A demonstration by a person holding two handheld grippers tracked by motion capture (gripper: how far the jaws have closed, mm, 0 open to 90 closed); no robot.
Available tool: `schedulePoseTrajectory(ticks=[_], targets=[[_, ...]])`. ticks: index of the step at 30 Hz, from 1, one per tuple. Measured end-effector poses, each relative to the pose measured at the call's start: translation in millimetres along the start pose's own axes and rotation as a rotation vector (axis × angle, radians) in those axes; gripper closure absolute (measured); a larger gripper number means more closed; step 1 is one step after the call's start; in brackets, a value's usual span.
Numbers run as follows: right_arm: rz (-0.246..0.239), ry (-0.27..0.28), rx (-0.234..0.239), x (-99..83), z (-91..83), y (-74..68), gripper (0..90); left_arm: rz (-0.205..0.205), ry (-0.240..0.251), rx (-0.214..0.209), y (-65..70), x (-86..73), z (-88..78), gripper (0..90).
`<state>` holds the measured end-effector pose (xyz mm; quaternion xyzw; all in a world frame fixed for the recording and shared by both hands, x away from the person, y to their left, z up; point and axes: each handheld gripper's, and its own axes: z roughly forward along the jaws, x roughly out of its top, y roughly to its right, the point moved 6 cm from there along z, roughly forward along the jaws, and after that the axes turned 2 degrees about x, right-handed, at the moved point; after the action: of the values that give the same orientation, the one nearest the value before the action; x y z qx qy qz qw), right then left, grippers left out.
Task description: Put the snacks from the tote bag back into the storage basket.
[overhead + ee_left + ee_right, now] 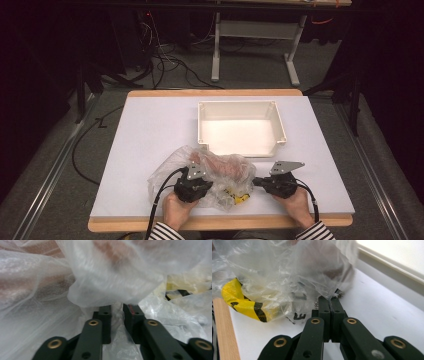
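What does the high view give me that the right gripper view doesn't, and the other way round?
High view alone: the whole white bin beyond the bag, both hands, and the left claw at the bag's left side. Right gripper view alone: the right claw shut on a fold of film, close up, with black print on the yellow piece. Both: the clear bag, the yellow inside it, the white table.

Lighting's pretty uneven: the bench (150, 130) is bright from overhead while the room around it is nearly black. The white tray (241, 127) glares a bit inside. In both gripper views the plastic bag (107, 272) is soft and blurry up close, with washed-out highlights.
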<state>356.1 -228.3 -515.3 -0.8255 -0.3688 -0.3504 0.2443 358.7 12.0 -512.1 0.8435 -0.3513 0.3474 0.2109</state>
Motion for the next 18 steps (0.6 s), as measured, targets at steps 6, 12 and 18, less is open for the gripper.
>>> schedulePoseTrajectory(ticks=[6, 12, 18], targets=[[0.029, 0.005, -0.035, -7.4, -11.8, 13.9, 90.0, -0.026, 0.056, 0.081, -1.1, 4.8, -16.2, 55.2], [0.048, 0.000, -0.069, -11.8, -19.2, 24.4, 90.0, -0.040, 0.120, 0.092, -0.1, 8.6, -38.6, 48.9], [0.076, -0.015, -0.100, -19.4, -25.8, 34.6, 90.0, -0.056, 0.149, 0.104, -0.6, 13.0, -51.4, 44.8]])
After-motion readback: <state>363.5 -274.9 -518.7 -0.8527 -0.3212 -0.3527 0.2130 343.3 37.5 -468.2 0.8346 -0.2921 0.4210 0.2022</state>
